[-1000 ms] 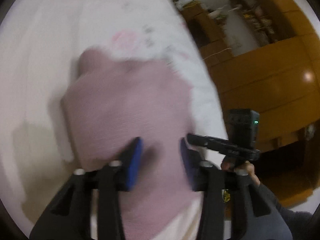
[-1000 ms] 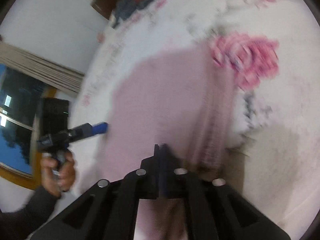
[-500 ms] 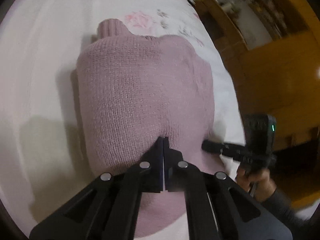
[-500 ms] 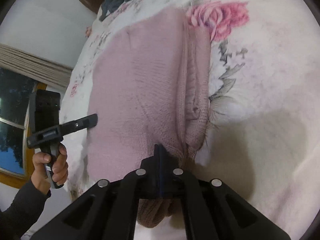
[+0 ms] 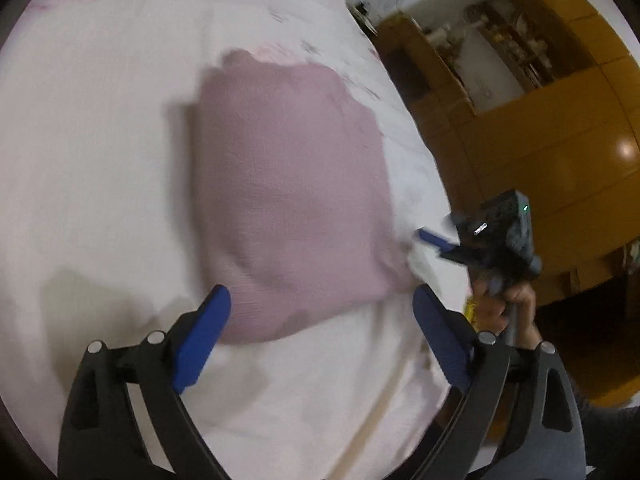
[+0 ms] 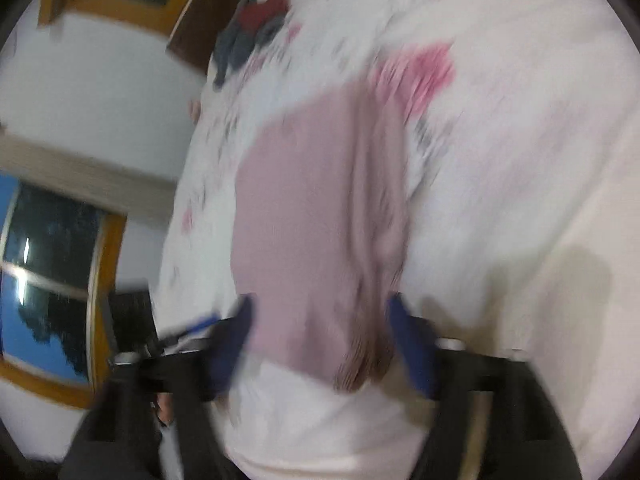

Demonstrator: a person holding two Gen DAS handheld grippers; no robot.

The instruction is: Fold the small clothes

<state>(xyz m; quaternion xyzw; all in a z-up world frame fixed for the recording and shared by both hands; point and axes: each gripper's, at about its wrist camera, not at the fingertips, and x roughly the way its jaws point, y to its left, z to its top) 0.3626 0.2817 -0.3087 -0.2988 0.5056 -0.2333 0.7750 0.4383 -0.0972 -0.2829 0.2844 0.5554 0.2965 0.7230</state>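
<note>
A pink knitted sweater lies folded into a compact rectangle on the white floral bedspread. My left gripper stands open just off the sweater's near edge, its blue pads wide apart and holding nothing. The right wrist view is blurred; there the same sweater lies ahead, and my right gripper is open over its near edge with nothing between the pads. In the left wrist view my right gripper shows at the sweater's right side, held by a hand.
A pile of dark and red clothes sits at the far end of the bed. Wooden cabinets stand beyond the bed's right edge. A window and a white wall are on the left in the right wrist view.
Both grippers were shut on the sweater's near edge half a second ago; now both are open and pulled back, and the sweater rests folded on the bed.
</note>
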